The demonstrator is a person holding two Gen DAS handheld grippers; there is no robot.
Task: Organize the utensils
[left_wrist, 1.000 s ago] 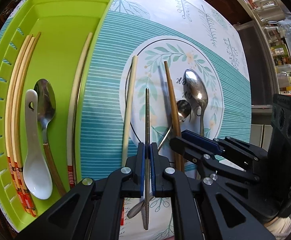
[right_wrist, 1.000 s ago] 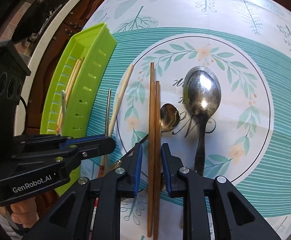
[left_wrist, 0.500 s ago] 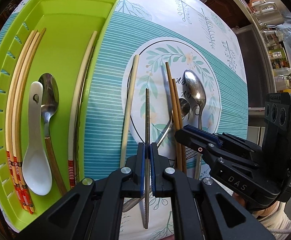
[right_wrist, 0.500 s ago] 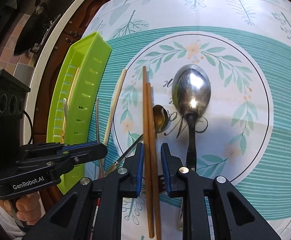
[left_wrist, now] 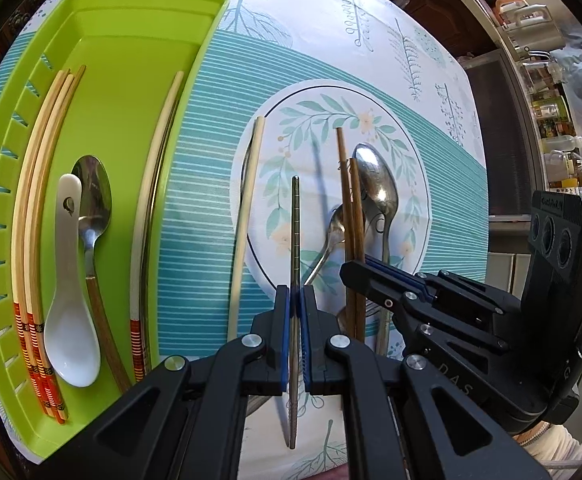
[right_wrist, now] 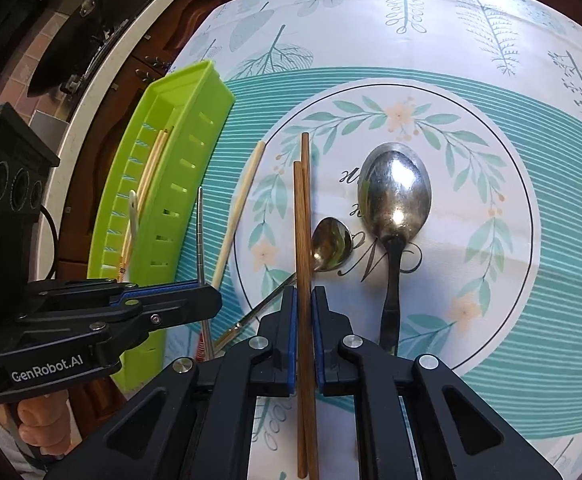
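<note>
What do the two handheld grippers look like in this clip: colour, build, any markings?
Both the left gripper and right gripper are black angular plastic with blue finger pads, silver screws and triple-lens camera blocks. The left reads GenRobot.AI, the right DAS; a black cable trails from the left.

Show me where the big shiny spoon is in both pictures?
Left wrist view: the big shiny spoon lies right of center, beside the brown chopsticks.
Right wrist view: the big shiny spoon lies right of center, bowl up.
Shared landmark: the green tray at the left.
</note>
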